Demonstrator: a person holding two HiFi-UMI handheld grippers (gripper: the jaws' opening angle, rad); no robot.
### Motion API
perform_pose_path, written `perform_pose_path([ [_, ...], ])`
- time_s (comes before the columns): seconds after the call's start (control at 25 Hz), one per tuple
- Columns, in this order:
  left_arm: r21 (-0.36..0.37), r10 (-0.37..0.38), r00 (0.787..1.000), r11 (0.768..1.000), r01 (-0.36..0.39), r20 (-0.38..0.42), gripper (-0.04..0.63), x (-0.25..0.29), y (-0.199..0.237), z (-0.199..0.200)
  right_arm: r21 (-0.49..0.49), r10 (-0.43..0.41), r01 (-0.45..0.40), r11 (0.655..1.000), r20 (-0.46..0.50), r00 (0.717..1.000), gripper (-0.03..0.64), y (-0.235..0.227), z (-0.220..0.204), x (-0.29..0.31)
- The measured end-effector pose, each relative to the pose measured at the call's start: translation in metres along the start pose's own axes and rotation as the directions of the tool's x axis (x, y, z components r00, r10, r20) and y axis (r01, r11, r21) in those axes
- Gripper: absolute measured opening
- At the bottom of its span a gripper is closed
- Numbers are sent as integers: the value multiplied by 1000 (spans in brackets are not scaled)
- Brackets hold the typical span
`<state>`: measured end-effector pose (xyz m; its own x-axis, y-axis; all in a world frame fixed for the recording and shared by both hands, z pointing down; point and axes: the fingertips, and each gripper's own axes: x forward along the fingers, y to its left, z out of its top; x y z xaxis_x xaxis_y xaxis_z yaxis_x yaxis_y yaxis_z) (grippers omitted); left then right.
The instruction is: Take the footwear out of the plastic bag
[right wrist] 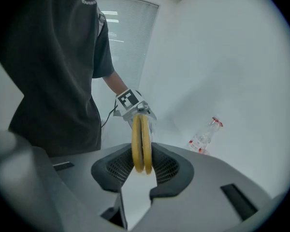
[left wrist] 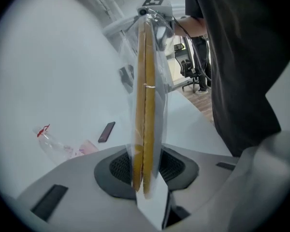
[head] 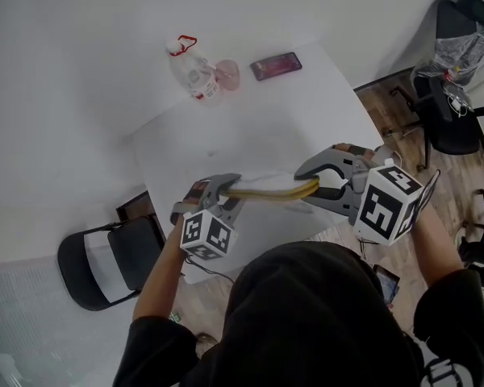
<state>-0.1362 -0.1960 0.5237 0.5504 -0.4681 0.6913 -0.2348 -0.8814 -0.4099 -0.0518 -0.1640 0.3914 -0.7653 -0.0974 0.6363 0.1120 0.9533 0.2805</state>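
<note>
The left forearm (head: 157, 280) and the right forearm (head: 440, 244) are stretched forward, bare below short dark sleeves, with the elbows kept close to the body. The left gripper (head: 223, 187) is pointed forward and downward and angled inward. Its jaws are closed on the plastic bag (left wrist: 160, 81), and the yellow slippers (left wrist: 145, 105) inside it are pinched edge-on between the pads (left wrist: 121, 168). The right gripper (head: 308, 177) is also tipped downward and turned inward to face the left one. Its jaws are closed on the bare far end of the slippers. The two grippers are held apart, jaw tips toward each other, with the marker cubes nearest the body.
</note>
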Motion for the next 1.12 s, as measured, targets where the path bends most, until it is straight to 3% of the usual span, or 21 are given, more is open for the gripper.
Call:
perform_pose_path([
  [0.32,4,-16,1000,1000,16,-10,127,-2,0,5,-54,1,-2,999,-15,1000,78,-2,5,22],
  [0.52,-11,5,998,1000,-6,-58,126,-7,9,-8,-150,-71,60,987,-69,995,92,-9,7,22],
  [0.68,-43,-16,996,999,12,-84,126,-7,7,-9,-120,-58,56,991,-11,998,95,-8,13,16],
  [0.88,-2,-22,991,1000,22,-130,126,-1,-3,0,-144,-78,77,987,-2,997,77,5,5,10],
  [1.12,30,101,989,995,-99,-109,149,-1,-4,14,-167,-91,94,981,22,996,71,14,1,-18],
])
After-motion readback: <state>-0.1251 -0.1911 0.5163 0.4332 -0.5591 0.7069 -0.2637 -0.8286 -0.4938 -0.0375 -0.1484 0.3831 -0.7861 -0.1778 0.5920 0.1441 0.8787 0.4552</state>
